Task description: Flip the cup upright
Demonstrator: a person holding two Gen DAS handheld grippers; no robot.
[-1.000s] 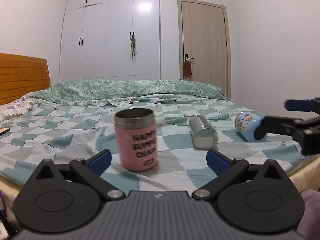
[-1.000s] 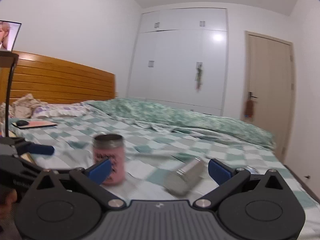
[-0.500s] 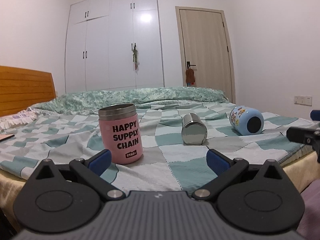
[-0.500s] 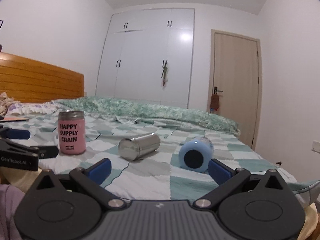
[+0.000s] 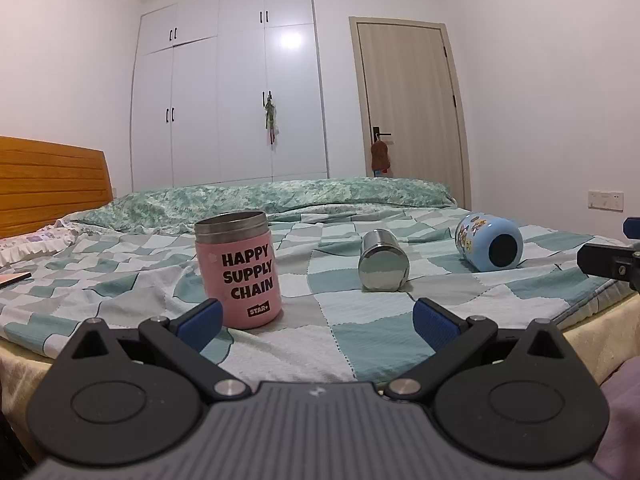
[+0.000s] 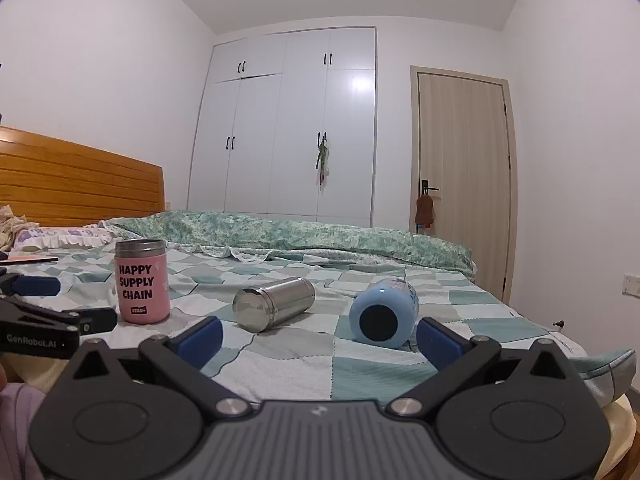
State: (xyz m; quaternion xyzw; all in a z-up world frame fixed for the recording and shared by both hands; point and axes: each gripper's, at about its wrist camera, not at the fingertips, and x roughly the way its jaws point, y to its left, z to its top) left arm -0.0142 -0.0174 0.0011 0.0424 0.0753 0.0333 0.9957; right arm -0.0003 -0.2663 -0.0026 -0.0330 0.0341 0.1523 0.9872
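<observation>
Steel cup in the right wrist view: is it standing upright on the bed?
No, the steel cup lies on its side on the checkered bedspread, between the upright pink cup and the tipped blue cup.

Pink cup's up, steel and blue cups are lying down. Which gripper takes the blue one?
Right. The blue cup lies on its side just ahead of the open right gripper, near its right finger. From the open left gripper it sits far right, beyond the steel cup.
</observation>
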